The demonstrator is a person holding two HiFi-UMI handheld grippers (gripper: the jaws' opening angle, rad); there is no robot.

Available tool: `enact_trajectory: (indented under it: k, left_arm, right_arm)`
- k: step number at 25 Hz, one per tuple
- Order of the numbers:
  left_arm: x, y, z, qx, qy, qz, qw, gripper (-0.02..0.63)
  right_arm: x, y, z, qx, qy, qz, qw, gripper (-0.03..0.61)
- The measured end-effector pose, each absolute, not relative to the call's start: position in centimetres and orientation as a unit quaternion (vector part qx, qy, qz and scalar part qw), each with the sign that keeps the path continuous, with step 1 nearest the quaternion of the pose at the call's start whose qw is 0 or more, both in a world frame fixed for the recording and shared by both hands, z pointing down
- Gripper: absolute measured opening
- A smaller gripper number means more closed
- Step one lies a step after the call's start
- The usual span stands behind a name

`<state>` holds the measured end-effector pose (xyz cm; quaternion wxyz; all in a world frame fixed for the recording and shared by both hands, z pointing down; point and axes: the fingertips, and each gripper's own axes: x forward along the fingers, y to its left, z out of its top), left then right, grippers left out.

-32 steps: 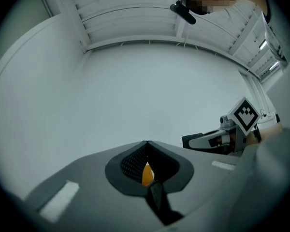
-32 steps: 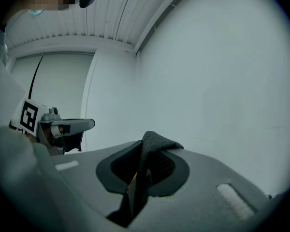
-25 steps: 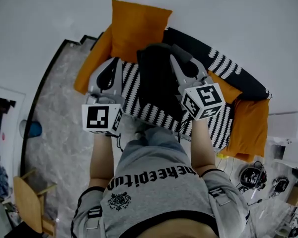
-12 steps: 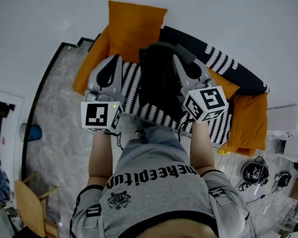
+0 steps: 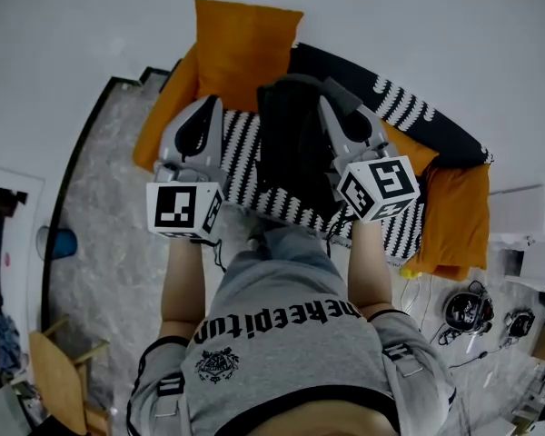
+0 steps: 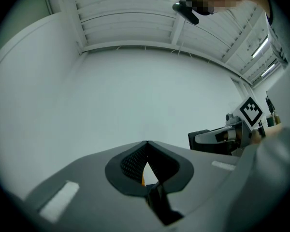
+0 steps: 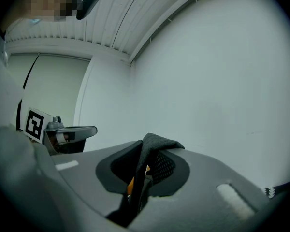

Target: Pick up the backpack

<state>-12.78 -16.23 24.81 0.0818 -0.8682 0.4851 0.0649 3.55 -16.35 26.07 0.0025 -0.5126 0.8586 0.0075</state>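
A black backpack (image 5: pixel 291 153) hangs in front of me over the sofa, between the two grippers. My right gripper (image 5: pixel 331 98) is shut on a dark fabric strap (image 7: pixel 157 141) at the backpack's top; in the right gripper view the strap folds over the closed tips (image 7: pixel 149 146). My left gripper (image 5: pixel 209 103) is held beside the backpack's left side, apart from it. Its jaws meet at the tips (image 6: pixel 145 144); a dark strip shows low between them and I cannot tell what it is. Both grippers point at a bare white wall.
Below the backpack is a sofa with orange cushions (image 5: pixel 454 225), an orange pillow (image 5: pixel 241 44) and a black-and-white striped blanket (image 5: pixel 241 153). Marble floor (image 5: pixel 109 225) lies to the left, with a wooden chair (image 5: pixel 54 371). Cables and gear (image 5: pixel 463 312) lie at right.
The right gripper and the backpack have edged slightly up and to the right in the head view. The left gripper has hardly moved.
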Motion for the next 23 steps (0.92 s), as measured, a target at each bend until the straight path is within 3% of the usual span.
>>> enact_trajectory:
  k: [23]
  left_arm:
    - [-12.20,-16.15,25.03,-0.872,0.479,0.066,0.081,0.020]
  right_arm:
    - [4.08,-15.78,25.57,-0.517,0.856,0.015,0.011,0.035]
